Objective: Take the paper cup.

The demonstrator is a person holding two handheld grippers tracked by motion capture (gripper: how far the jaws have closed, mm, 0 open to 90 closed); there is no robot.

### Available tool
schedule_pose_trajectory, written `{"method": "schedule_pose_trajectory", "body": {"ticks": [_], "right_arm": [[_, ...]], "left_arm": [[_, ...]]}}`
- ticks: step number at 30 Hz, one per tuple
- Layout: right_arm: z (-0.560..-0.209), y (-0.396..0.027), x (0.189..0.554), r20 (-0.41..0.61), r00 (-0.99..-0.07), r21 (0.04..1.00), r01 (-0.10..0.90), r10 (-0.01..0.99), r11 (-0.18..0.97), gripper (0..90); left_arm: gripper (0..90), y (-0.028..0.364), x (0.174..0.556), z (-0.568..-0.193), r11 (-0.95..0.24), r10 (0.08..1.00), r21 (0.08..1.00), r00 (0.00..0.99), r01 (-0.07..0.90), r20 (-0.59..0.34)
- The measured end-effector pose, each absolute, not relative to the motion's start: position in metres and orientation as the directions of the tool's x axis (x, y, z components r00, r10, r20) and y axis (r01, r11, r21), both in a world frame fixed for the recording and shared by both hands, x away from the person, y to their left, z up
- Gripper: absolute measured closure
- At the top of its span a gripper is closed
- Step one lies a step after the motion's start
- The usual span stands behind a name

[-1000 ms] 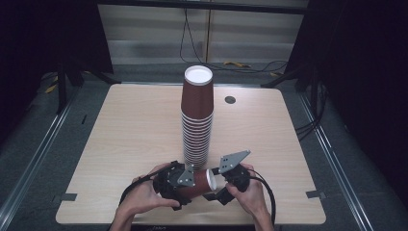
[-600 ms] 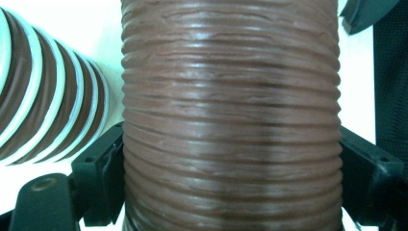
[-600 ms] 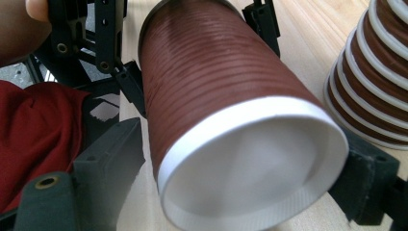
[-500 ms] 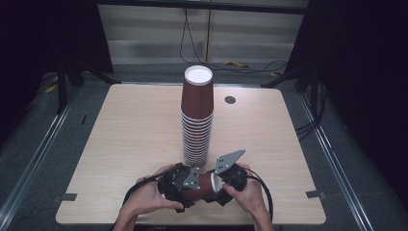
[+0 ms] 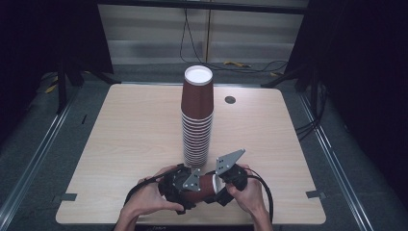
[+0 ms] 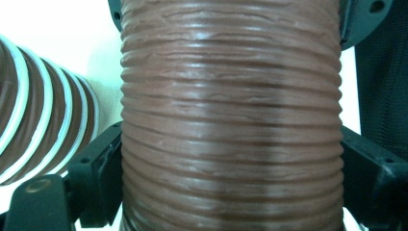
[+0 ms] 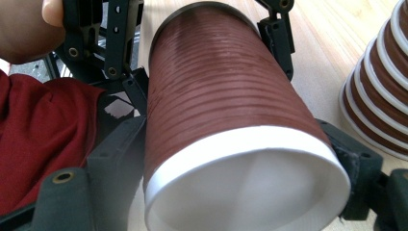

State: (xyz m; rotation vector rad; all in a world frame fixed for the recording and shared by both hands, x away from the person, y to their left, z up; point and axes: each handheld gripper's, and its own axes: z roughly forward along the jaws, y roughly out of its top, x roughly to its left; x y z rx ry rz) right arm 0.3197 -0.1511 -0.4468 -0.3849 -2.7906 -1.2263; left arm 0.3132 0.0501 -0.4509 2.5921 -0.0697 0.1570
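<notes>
At the near edge of the wooden table (image 5: 125, 144), the person's left hand (image 5: 149, 202) holds the left gripper (image 5: 185, 185), whose jaws stand on either side of a single brown ribbed paper cup (image 5: 202, 187) lying on its side. In the left gripper view the cup's ribbed wall (image 6: 231, 120) sits between the two black jaws, which flank it closely; these jaws have just been opening, and whether the pads press on the cup cannot be told. Just to the right, the right gripper (image 5: 223, 185) in the right hand (image 5: 248, 195) meets the same cup from the other end. In the right gripper view the cup's white rim (image 7: 240, 144) lies between that gripper's jaws, which hug its sides at the wide end, gripping it. The left gripper's black frame shows beyond the cup's base, with a red sleeve (image 7: 43, 134) at the left.

Directly behind the hands rises a tall stack of upturned brown cups (image 5: 196, 120), its base close to both grippers. Farther right and back, a small dark round disc (image 5: 230, 99) sits in the tabletop, well apart from the stack. Cables (image 5: 240, 65) lie on the floor beyond the table.
</notes>
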Motion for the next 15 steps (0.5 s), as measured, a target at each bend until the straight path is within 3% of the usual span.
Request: {"method": "schedule_pose_trajectory", "body": {"ticks": [15], "right_arm": [[-0.446,-0.152,0.319,0.155,-0.97,0.724,0.242,0.19,0.646,20.5]], "left_arm": [[11.6,0.066,0.318,-0.449,-0.745,0.002,0.665,0.998,-0.044,0.068]]}}
